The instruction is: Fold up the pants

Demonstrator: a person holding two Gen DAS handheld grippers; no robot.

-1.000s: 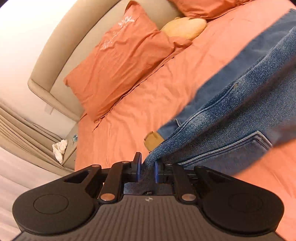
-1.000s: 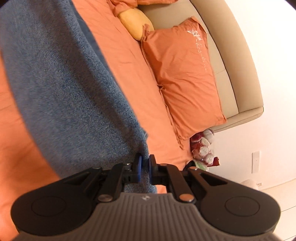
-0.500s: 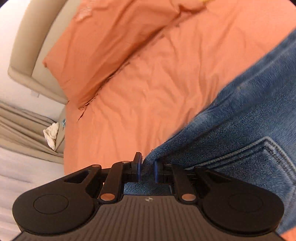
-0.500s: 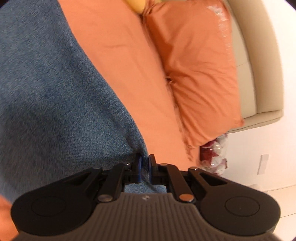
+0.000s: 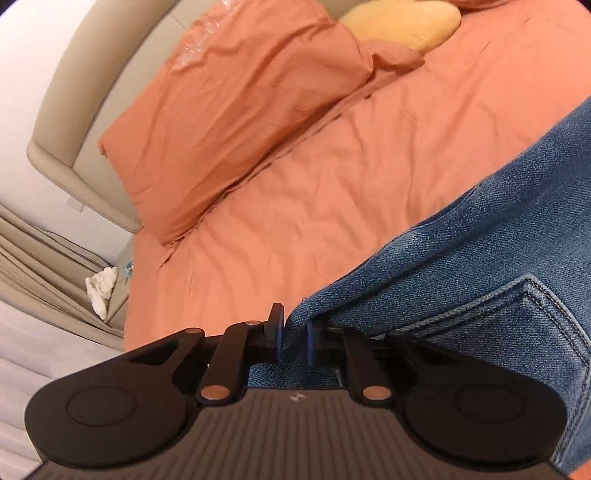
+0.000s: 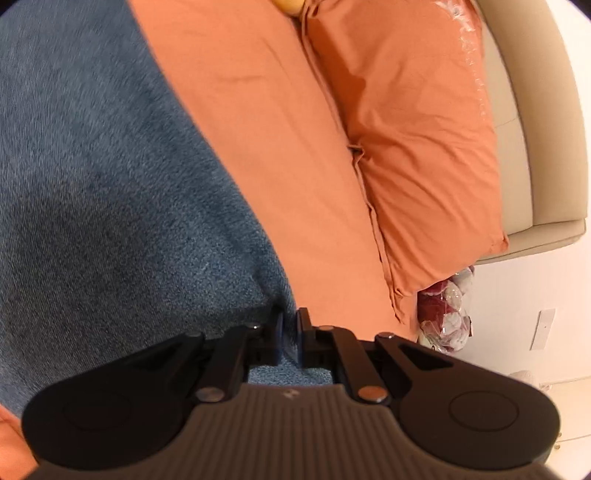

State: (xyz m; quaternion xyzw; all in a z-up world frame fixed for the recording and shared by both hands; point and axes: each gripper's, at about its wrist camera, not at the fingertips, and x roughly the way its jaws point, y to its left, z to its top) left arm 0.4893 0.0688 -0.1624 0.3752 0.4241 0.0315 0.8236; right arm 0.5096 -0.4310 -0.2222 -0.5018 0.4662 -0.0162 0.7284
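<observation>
The pants (image 5: 480, 266), one pair of blue jeans, lie spread on the bed (image 5: 332, 192), which has an orange sheet. I hold them with my two claws. My left claw (image 5: 293, 338) is clenched on a thick denim edge, close to one back pocket (image 5: 517, 325) with its stitched seam; the fabric sits between the two blue pads. My right claw (image 6: 290, 334) is clenched tight on another edge of the same pants (image 6: 110, 184), and the denim spreads away to the left of it in the right wrist view. I count one orange pillow (image 5: 236, 110) in the left wrist view and one orange pillow (image 6: 413, 140) in the right wrist view, both against the beige headboard (image 5: 74, 122). One yellow cushion (image 5: 402, 26) lies at the head of the bed. One white crumpled cloth (image 5: 101, 291) lies beside the bed.
</observation>
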